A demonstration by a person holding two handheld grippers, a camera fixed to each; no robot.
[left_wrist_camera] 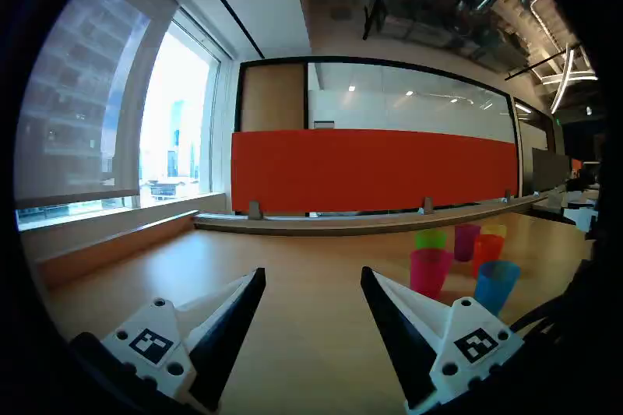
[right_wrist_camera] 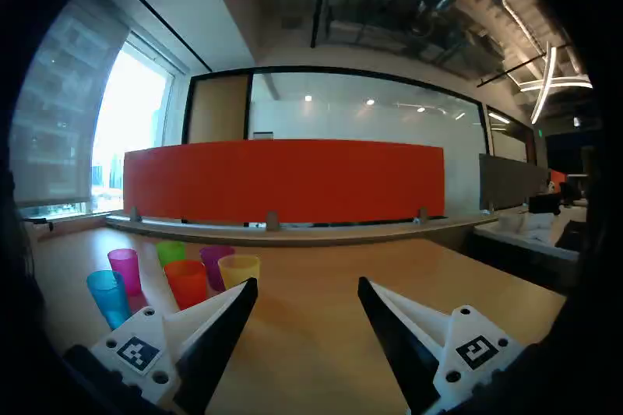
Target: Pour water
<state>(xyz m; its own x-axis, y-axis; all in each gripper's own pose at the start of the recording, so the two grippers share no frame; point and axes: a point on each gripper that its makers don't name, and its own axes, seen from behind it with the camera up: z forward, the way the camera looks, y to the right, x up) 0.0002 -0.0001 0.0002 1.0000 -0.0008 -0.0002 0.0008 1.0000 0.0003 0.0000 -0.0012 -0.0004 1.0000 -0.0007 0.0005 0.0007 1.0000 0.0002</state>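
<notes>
Several coloured plastic cups stand in a cluster on the wooden table [left_wrist_camera: 311, 259]. In the left gripper view they sit to the right: a pink cup [left_wrist_camera: 429, 272], a blue cup [left_wrist_camera: 495, 286], an orange cup [left_wrist_camera: 487, 254], a green cup [left_wrist_camera: 431, 239], a purple cup [left_wrist_camera: 466, 241] and a yellow one behind. My left gripper [left_wrist_camera: 312, 281] is open, nothing between its fingers. In the right gripper view the same cups are at the left: blue cup [right_wrist_camera: 108, 297], pink cup [right_wrist_camera: 124, 270], orange cup [right_wrist_camera: 187, 283], yellow cup [right_wrist_camera: 238, 269]. My right gripper [right_wrist_camera: 307, 290] is open and holds nothing.
A red divider panel [left_wrist_camera: 374, 170] runs along the table's far edge. A large window [left_wrist_camera: 175, 123] and its ledge lie to the left. Desks with dark chairs [right_wrist_camera: 529, 228] stand beyond the table's right edge.
</notes>
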